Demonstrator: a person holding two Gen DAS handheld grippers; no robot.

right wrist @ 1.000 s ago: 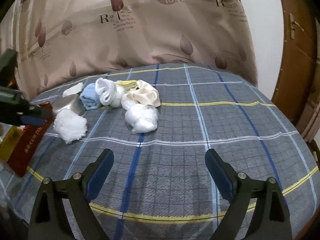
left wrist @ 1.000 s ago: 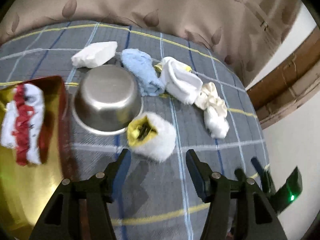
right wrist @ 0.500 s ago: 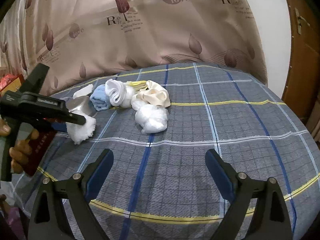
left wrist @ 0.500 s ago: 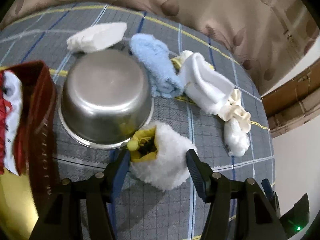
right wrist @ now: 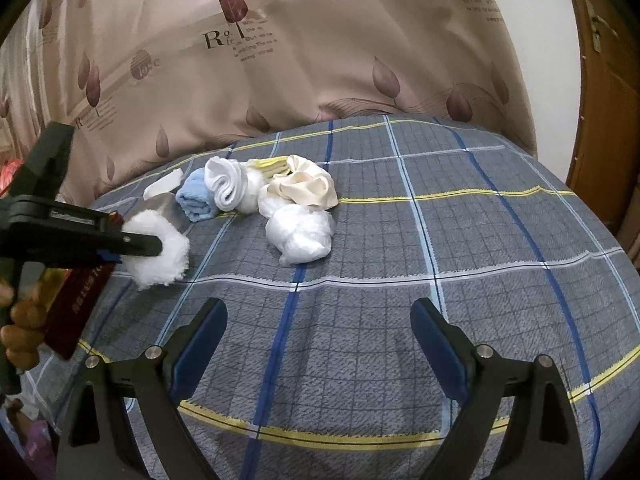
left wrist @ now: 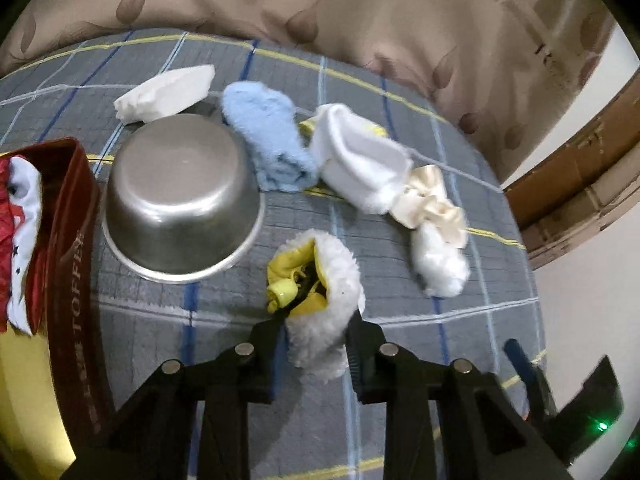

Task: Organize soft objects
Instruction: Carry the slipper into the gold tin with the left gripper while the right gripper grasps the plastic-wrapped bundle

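Your left hand-held gripper (left wrist: 316, 320) has just closed on the fluffy white mitt (left wrist: 328, 280), soft and light: grip its six-o'clock end.

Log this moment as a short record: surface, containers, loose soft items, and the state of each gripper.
surface: plaid bedcover
containers: steel bowl, empty; red tin holding a red-and-white cloth
loose items: blue towel, white sock roll, cream scrunchie, white folded cloth
left gripper: jaws just closed, pinching the fluffy white-and-yellow item
right gripper: open, nothing between its jaws
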